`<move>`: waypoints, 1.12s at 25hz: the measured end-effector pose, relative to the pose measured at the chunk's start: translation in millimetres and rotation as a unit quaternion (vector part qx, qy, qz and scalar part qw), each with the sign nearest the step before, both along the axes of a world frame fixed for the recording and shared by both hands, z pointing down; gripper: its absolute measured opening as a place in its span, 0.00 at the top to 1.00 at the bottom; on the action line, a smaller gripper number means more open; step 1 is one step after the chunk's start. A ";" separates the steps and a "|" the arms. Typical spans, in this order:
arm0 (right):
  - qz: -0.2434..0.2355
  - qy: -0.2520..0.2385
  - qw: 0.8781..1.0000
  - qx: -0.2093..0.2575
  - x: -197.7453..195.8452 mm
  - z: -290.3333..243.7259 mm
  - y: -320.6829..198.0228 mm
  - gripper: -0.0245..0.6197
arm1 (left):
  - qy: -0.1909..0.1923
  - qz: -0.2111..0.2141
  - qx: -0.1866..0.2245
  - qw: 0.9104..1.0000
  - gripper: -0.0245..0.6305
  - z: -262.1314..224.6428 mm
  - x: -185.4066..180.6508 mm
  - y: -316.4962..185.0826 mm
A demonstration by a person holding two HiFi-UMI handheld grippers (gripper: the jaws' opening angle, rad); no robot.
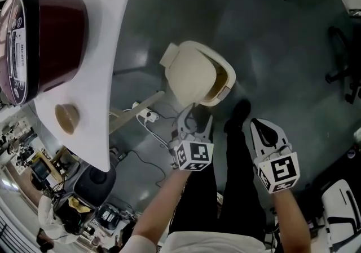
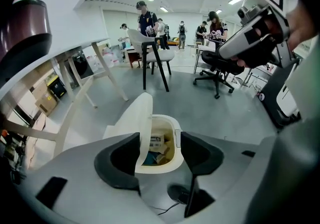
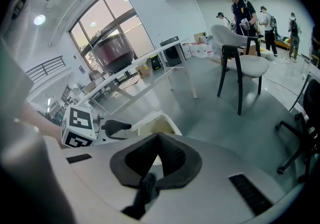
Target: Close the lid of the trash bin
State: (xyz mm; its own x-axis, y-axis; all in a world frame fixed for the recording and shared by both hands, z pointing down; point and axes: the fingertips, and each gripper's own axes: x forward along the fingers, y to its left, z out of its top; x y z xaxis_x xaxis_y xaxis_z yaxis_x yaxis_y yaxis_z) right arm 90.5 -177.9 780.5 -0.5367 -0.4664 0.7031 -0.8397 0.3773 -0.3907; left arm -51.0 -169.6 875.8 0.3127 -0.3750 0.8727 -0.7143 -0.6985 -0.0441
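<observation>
A cream trash bin (image 1: pixel 227 81) stands on the grey floor with its lid (image 1: pixel 189 71) tipped up and open. In the left gripper view the lid (image 2: pixel 143 123) stands upright over the bin (image 2: pixel 170 160), and trash shows inside. My left gripper (image 1: pixel 197 118) hovers just in front of the bin, open, nothing between its fingers (image 2: pixel 160 150). My right gripper (image 1: pixel 260 127) hangs to the right of it, further from the bin, shut with its pads meeting on nothing (image 3: pixel 157 138). The right gripper view shows the bin (image 3: pixel 152 122) beyond the left gripper (image 3: pixel 117 127).
A white table (image 1: pixel 107 49) with a dark red cooker (image 1: pixel 45 38) stands left of the bin. Cables and a power strip (image 1: pixel 148 115) lie on the floor beside it. The person's black trouser leg (image 1: pixel 237 156) and shoe (image 1: pixel 240 112) are near the bin. A chair (image 2: pixel 155 53) and several people stand further off.
</observation>
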 end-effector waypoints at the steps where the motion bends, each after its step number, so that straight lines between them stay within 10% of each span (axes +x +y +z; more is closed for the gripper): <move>1: 0.000 0.002 1.000 -0.001 2.2 1.8 1.2 0.94 | 0.004 0.004 -0.007 1.000 0.56 3.0 3.6 2.7; 28: -0.006 0.019 0.998 -0.054 25.2 69.8 16.9 0.94 | 0.010 0.047 -0.128 0.991 0.83 102.6 30.5 27.8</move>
State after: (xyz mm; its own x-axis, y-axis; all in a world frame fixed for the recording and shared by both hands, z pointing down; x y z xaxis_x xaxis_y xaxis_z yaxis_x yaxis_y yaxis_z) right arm 115.7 -160.9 850.3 -0.5138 -0.3797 0.7693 -0.8502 0.3456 -0.3972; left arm -20.5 -141.8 978.4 0.3535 -0.1103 0.9289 -0.6446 -0.7483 0.1565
